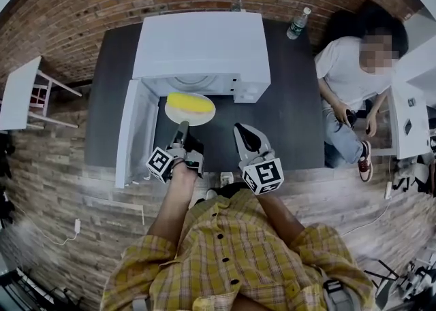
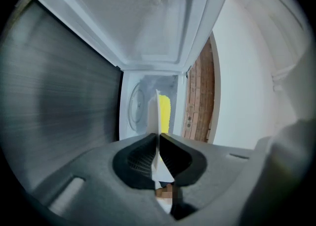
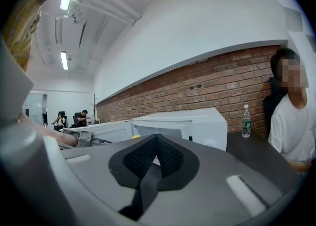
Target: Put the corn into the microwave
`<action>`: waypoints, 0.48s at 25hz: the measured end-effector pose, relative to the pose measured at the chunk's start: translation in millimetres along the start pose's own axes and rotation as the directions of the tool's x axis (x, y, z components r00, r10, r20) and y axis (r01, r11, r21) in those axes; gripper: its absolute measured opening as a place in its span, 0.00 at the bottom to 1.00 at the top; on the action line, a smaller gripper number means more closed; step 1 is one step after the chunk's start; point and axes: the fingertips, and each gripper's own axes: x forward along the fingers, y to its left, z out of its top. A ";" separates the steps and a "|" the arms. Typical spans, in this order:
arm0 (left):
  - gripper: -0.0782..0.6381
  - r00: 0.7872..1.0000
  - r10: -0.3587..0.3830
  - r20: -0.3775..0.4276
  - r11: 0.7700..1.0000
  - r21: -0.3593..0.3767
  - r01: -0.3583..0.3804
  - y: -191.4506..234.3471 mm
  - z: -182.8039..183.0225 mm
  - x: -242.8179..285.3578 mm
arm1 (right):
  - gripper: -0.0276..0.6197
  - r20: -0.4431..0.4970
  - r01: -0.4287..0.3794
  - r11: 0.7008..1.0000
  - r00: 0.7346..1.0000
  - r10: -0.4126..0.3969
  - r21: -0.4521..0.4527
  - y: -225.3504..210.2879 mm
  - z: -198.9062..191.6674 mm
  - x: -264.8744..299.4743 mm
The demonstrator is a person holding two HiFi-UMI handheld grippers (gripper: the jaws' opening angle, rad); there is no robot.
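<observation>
Facing dark counter [image 1: 286, 119]. Clenching left tongs [image 1: 182, 128] on plate [image 1: 194, 120] rim, carrying corn [image 1: 185, 103] at microwave [image 1: 201, 47] mouth, twelve o'clock; resting right tongs [image 1: 244, 133] closed, empty. Needing level plate, straight push, clearing door [image 1: 136, 133] at nine o'clock.

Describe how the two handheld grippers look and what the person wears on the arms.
Both the left gripper and right gripper have grey moulded bodies with black ridged pads, and each carries a white cube printed with black square markers. The person wears a yellow plaid shirt with dark buttons, its sleeves ending near the elbows.
</observation>
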 end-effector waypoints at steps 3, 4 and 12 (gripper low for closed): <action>0.14 1.000 0.020 0.006 1.000 0.014 -0.020 14.2 9.0 20.1 | 0.05 -0.008 -0.001 1.000 1.000 0.001 0.000 -7.1 -2.5 7.2; 0.15 1.000 0.020 0.011 1.000 0.016 -0.020 17.6 11.9 26.3 | 0.05 -0.012 -0.002 1.000 1.000 0.002 0.001 -8.7 -3.8 8.8; 0.15 0.995 0.089 0.052 0.996 0.000 -0.089 51.4 28.8 62.1 | 0.05 -0.050 0.000 1.000 0.999 0.000 0.011 -24.9 -14.0 16.5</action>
